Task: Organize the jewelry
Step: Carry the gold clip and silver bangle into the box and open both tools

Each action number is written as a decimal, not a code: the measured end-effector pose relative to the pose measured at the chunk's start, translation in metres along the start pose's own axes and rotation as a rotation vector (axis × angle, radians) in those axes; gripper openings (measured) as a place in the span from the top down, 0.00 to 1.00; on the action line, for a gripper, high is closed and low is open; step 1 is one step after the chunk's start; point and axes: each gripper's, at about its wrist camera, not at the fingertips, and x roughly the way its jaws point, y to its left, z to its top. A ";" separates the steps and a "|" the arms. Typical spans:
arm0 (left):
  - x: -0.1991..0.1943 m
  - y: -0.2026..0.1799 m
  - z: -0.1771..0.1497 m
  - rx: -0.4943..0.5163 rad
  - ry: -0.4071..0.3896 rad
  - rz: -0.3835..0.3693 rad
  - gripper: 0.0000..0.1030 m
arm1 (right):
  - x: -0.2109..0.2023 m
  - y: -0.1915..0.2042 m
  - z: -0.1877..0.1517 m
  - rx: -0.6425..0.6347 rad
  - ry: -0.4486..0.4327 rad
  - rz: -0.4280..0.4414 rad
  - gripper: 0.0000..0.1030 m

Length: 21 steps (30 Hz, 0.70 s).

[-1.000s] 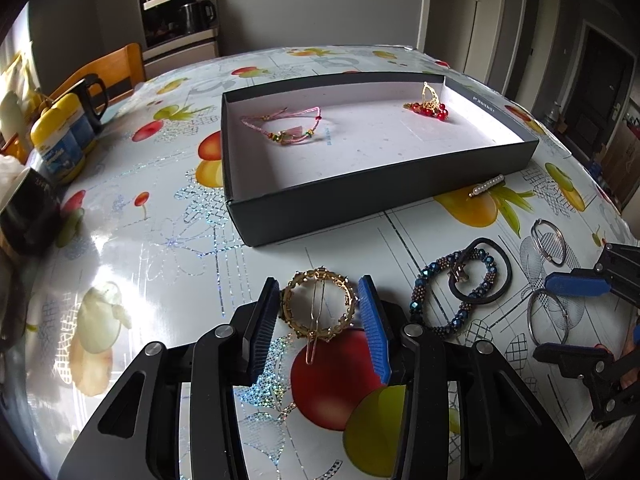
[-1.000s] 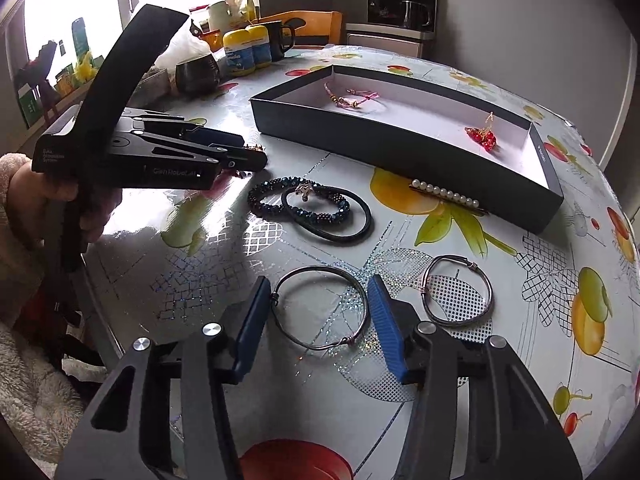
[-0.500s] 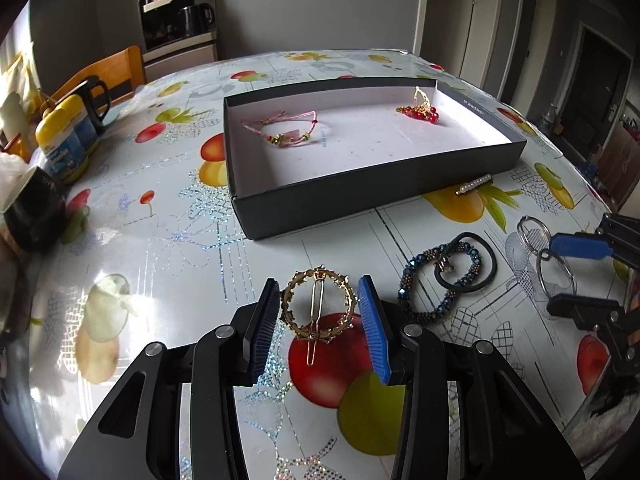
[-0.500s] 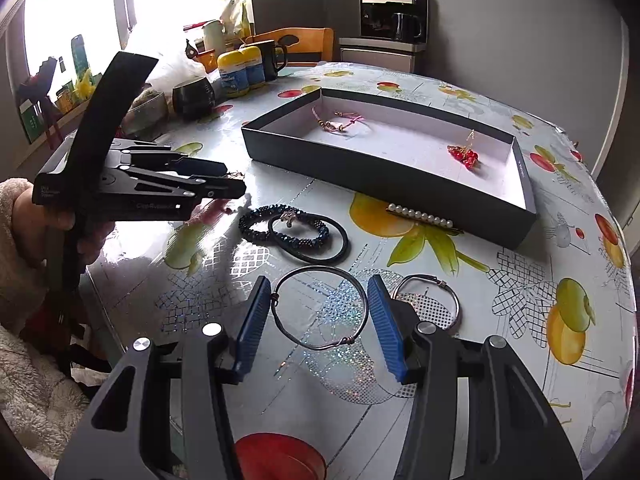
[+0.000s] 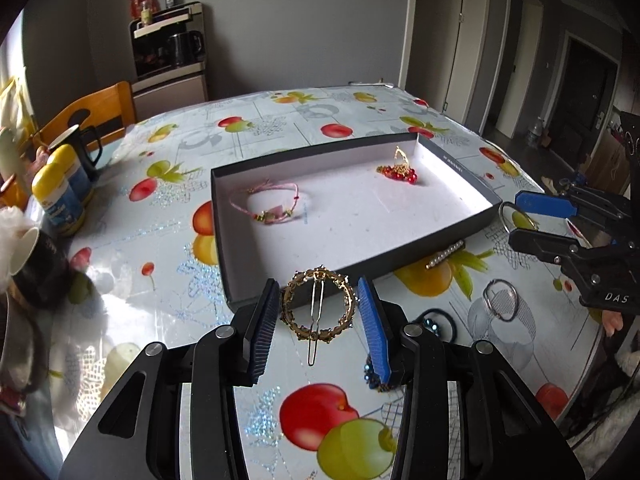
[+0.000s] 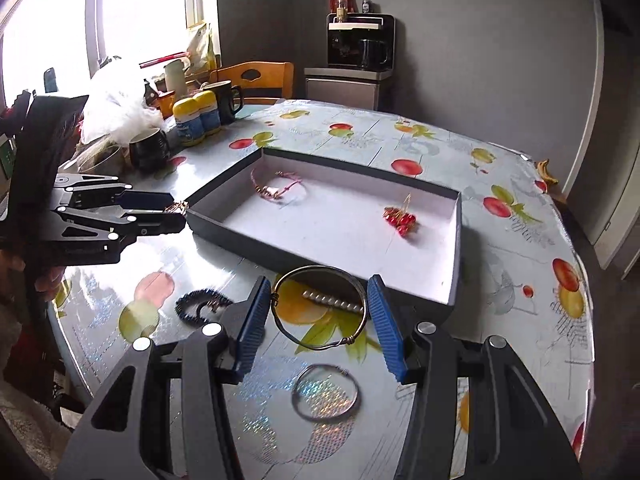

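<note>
My left gripper (image 5: 318, 322) is shut on a round gold hair clip (image 5: 319, 308) and holds it above the table, just before the near wall of the dark tray (image 5: 304, 276). My right gripper (image 6: 320, 318) is shut on a thin wire bangle (image 6: 320, 308) and holds it above the table near the tray's (image 6: 320, 258) front wall. In the tray lie a pink cord bracelet (image 5: 268, 204) and a red bead earring (image 5: 400, 172). The right gripper also shows in the left wrist view (image 5: 532, 220), and the left gripper in the right wrist view (image 6: 168, 212).
On the tablecloth lie a pearl bar clip (image 5: 445, 254), a second wire bangle (image 6: 325, 396), a black hair tie with a beaded bracelet (image 6: 200, 308). Mugs and yellow-lidded jars (image 6: 198, 118) stand at the table's far left edge. A wooden chair (image 6: 256, 80) stands behind.
Both grippers have lifted their pieces off the table and moved toward the tray. The hair clip and the wire bangle now hang between the fingers above the cloth.
</note>
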 end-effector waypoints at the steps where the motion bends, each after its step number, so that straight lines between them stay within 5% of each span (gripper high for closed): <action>1: 0.002 0.000 0.006 0.007 -0.006 0.008 0.59 | 0.001 -0.004 0.006 0.002 -0.007 -0.011 0.51; 10: 0.036 0.015 0.058 -0.019 -0.012 0.054 0.59 | 0.040 -0.046 0.041 0.068 -0.013 -0.087 0.51; 21: 0.099 0.029 0.051 -0.104 0.164 0.012 0.59 | 0.110 -0.068 0.031 0.161 0.184 -0.063 0.51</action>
